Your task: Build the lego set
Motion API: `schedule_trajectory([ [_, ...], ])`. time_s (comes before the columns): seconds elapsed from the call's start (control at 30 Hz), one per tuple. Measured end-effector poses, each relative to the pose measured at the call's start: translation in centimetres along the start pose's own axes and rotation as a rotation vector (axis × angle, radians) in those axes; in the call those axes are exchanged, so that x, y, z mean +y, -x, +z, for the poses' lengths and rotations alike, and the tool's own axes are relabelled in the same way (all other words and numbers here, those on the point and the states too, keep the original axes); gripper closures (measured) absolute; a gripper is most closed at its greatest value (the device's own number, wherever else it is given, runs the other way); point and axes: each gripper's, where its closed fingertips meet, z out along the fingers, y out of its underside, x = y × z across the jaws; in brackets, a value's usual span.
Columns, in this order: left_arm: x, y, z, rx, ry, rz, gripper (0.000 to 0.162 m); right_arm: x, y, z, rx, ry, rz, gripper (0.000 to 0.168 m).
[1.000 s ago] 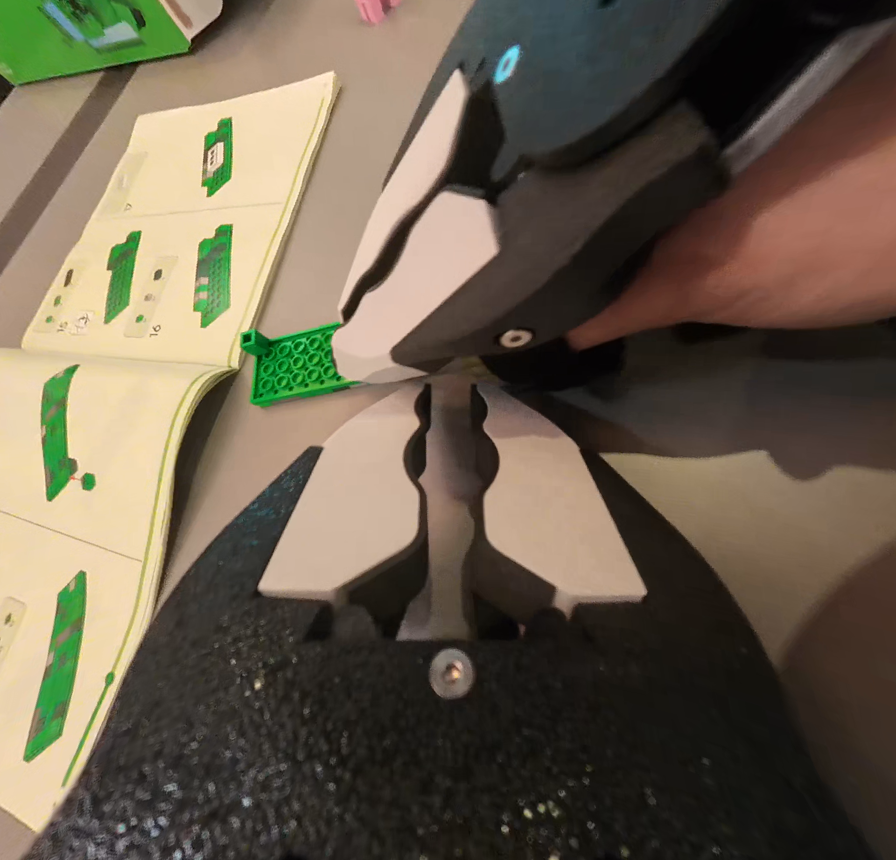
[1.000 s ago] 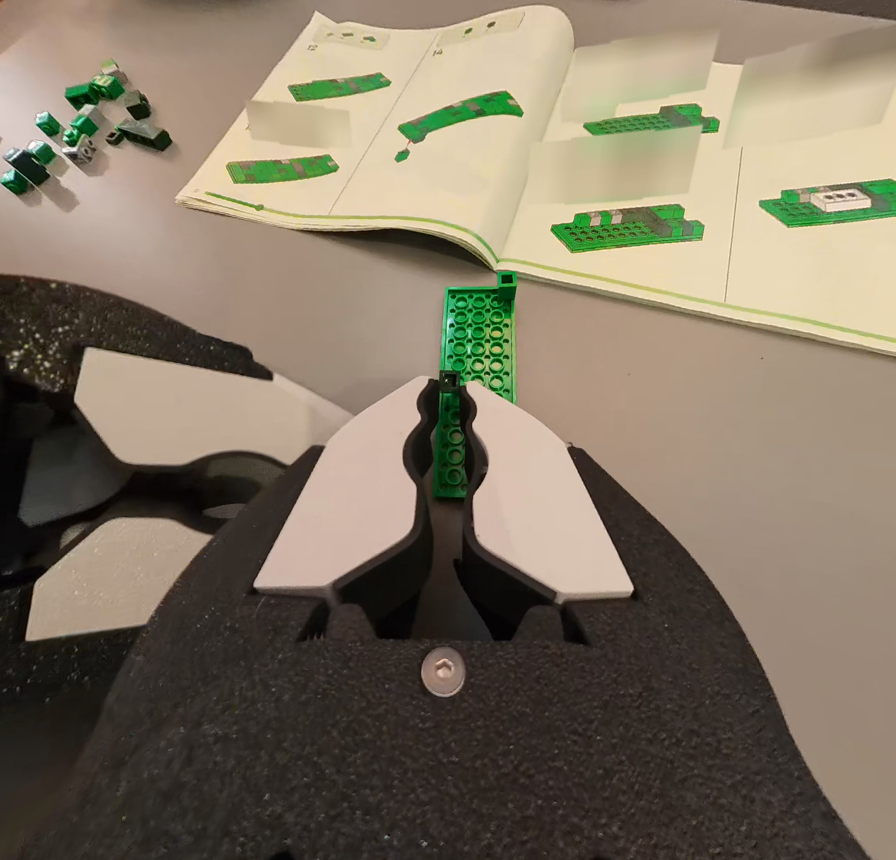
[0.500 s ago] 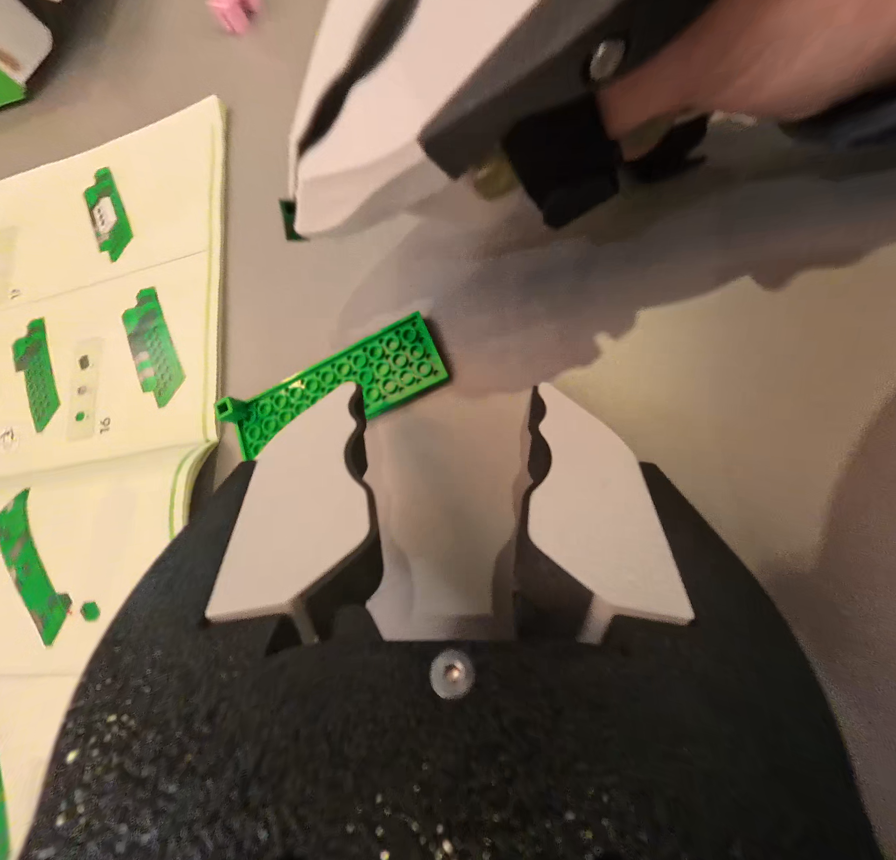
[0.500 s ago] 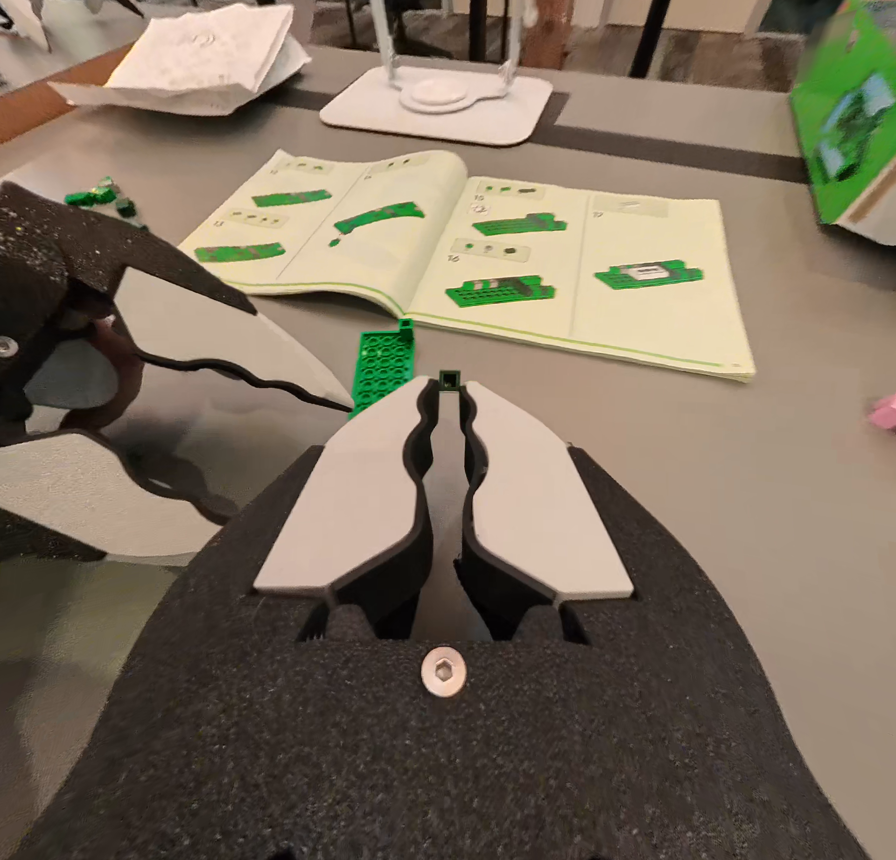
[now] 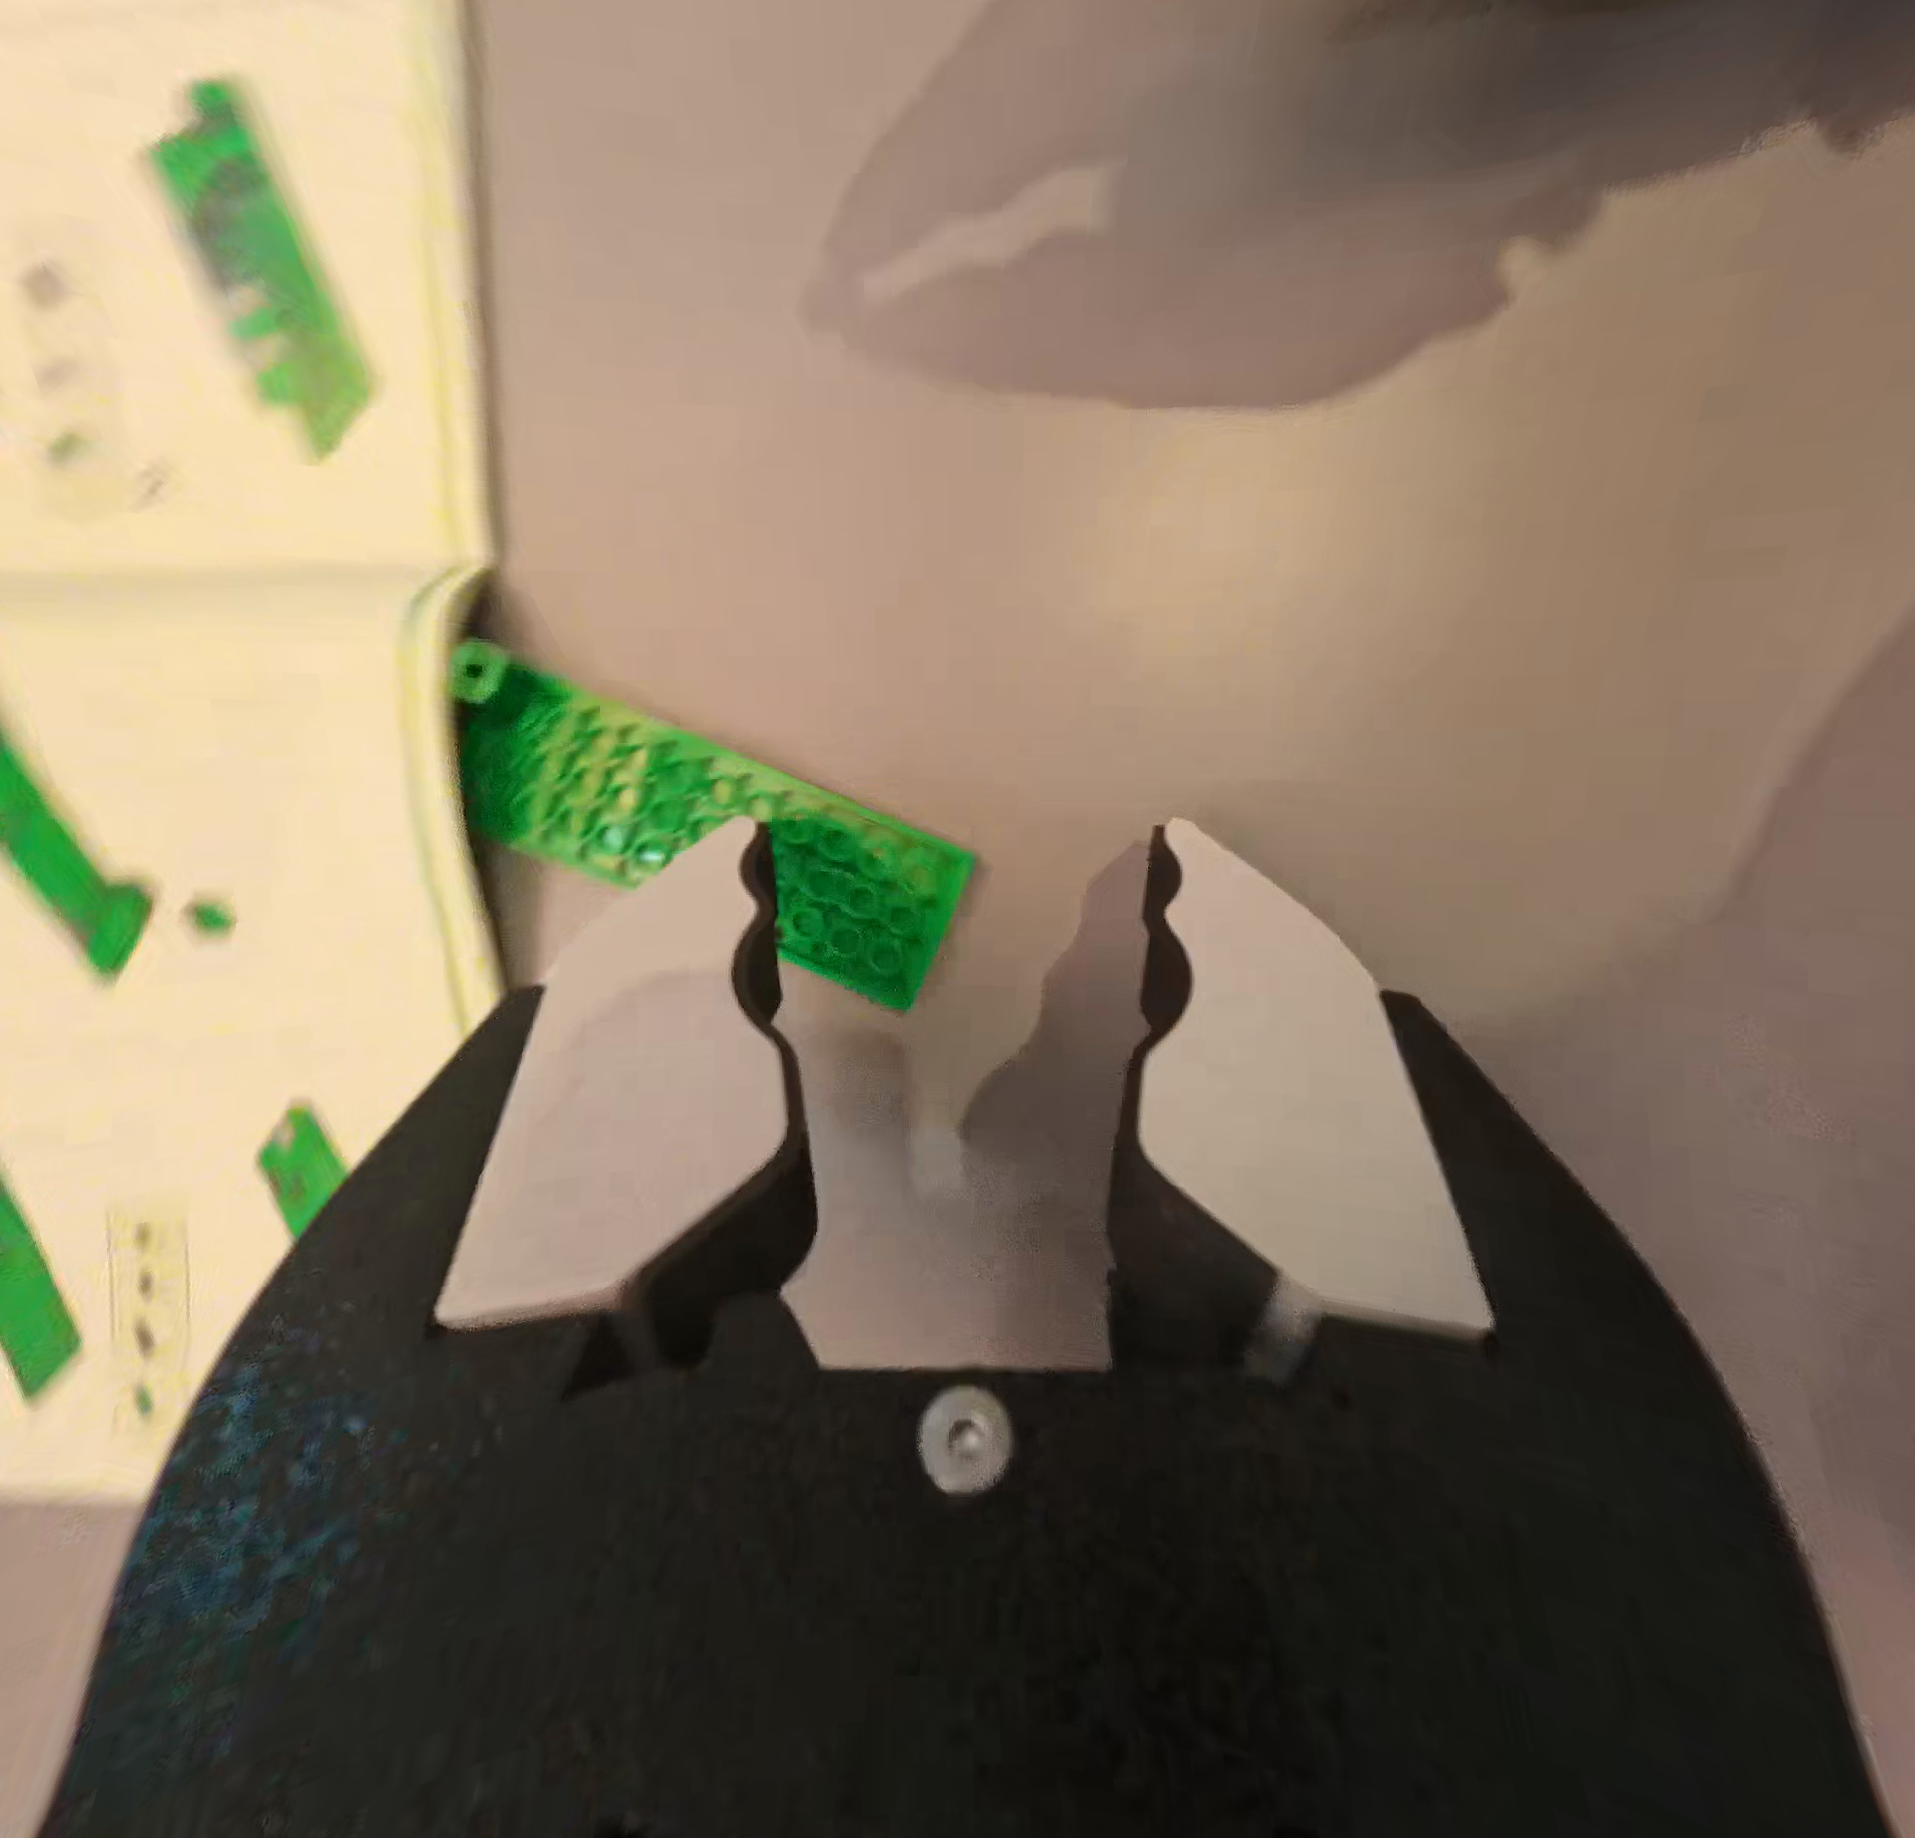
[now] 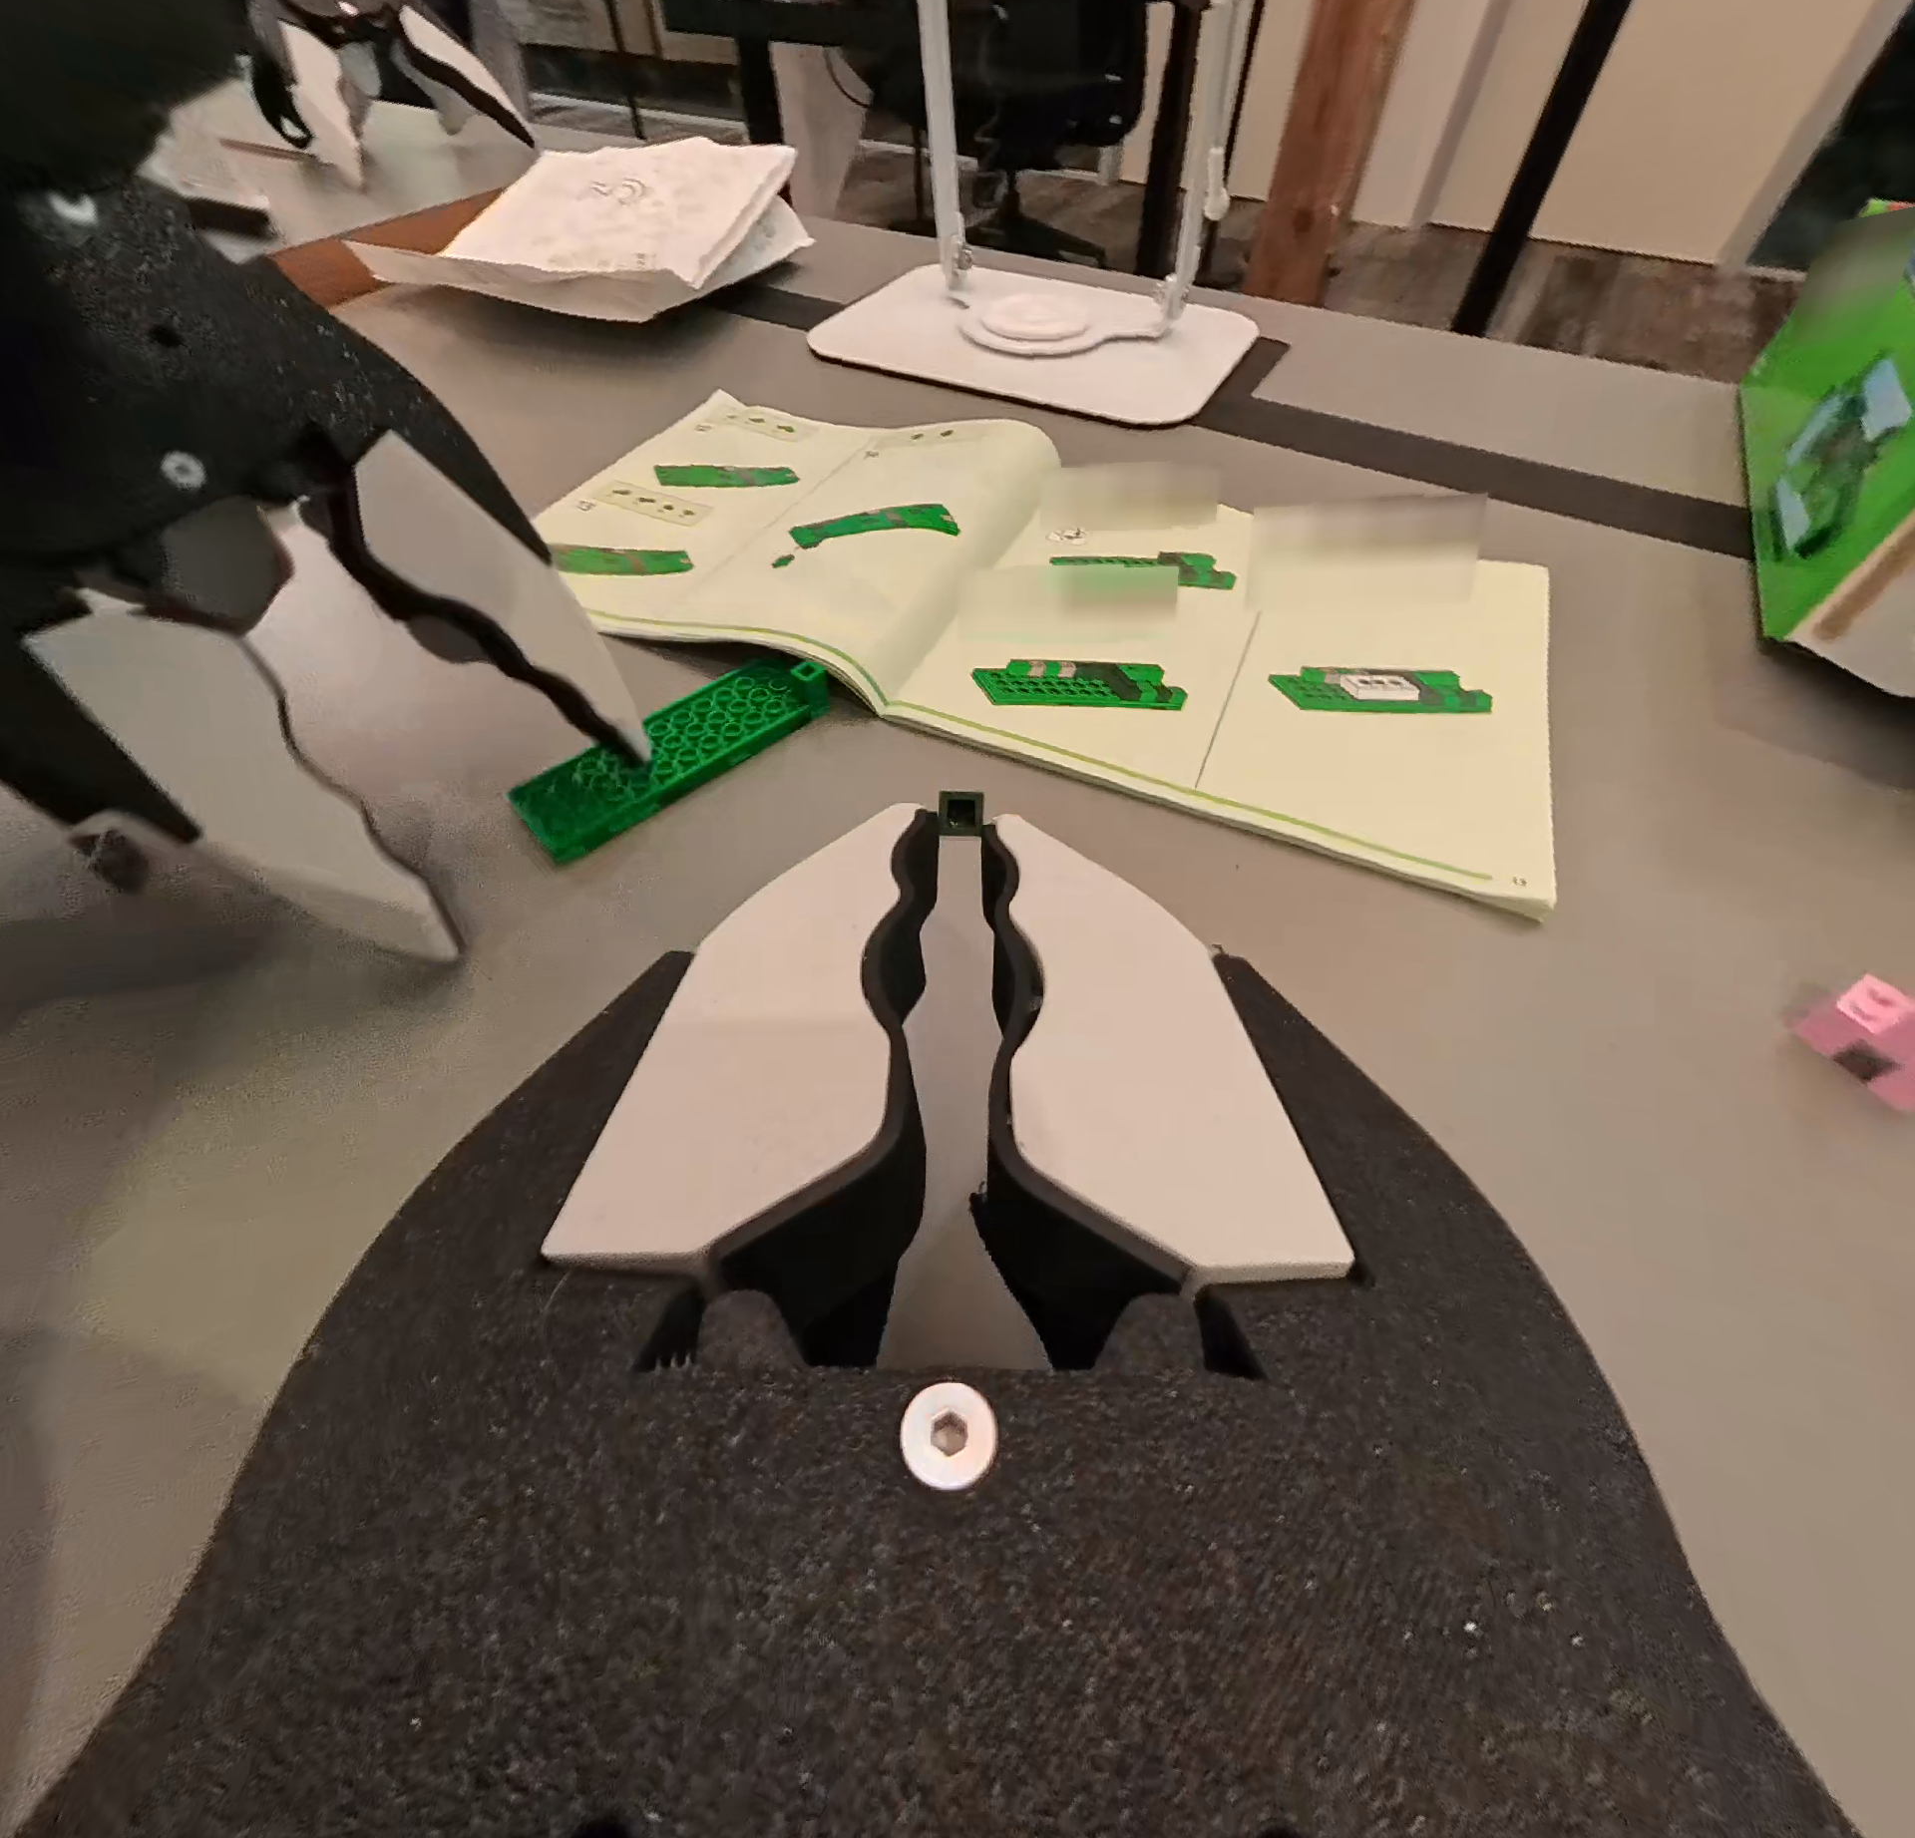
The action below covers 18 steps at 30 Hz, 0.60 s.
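Right claw (image 6: 962, 835) pinched nearly closed on a small dark green 1x1 brick (image 6: 960, 816) at its tips, held above the grey counter (image 6: 1347, 1063). Left claw (image 5: 959, 861) spread wide and empty, one finger tip (image 6: 622, 731) touching the green plate (image 6: 674, 747), which lies studs-down.

Step in hand, as judged: steadying the plate to take the brick; next calls for flipping or seating it. Plate's far end abuts the open instruction booklet (image 6: 1088, 628), so little room there; the counter nearer the claws lies open.

My left wrist cam looks steeply down, close over the table (image 5: 1347, 649), right wrist cam sits higher & faces fwd across it; both share the green plate (image 5: 870, 918) (image 6: 705, 742) & instruction booklet (image 5: 207, 752) (image 6: 1347, 783).
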Motion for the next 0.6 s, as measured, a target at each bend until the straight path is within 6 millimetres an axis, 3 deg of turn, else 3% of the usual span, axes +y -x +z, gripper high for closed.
schedule_trajectory([
  [0.03,0.1,0.9,-0.4,-0.046,-0.034,-0.086,0.092,-0.2,0.1,0.1,-0.017,-0.015,-0.01,0.161],
  [0.13,-1.5,3.0,-1.3,-0.163,-0.182,-0.354,0.071,-0.9,0.3,0.6,-0.067,-0.066,-0.039,0.161],
  [0.2,-0.9,4.4,-1.3,-0.286,-0.148,-0.443,0.066,-1.4,0.7,1.0,-0.103,-0.094,-0.07,0.161],
  [0.3,0.6,4.9,-0.2,-0.347,-0.039,-0.503,0.076,-1.8,1.3,1.2,-0.149,-0.127,-0.141,0.161],
  [0.53,0.5,3.6,0.7,-0.273,-0.014,-0.571,0.1,-1.6,2.8,0.4,-0.254,-0.157,-0.266,0.161],
  [0.6,0.3,3.2,0.7,-0.243,0.013,-0.535,0.115,-1.7,3.5,0.0,-0.324,-0.154,-0.331,0.161],
])
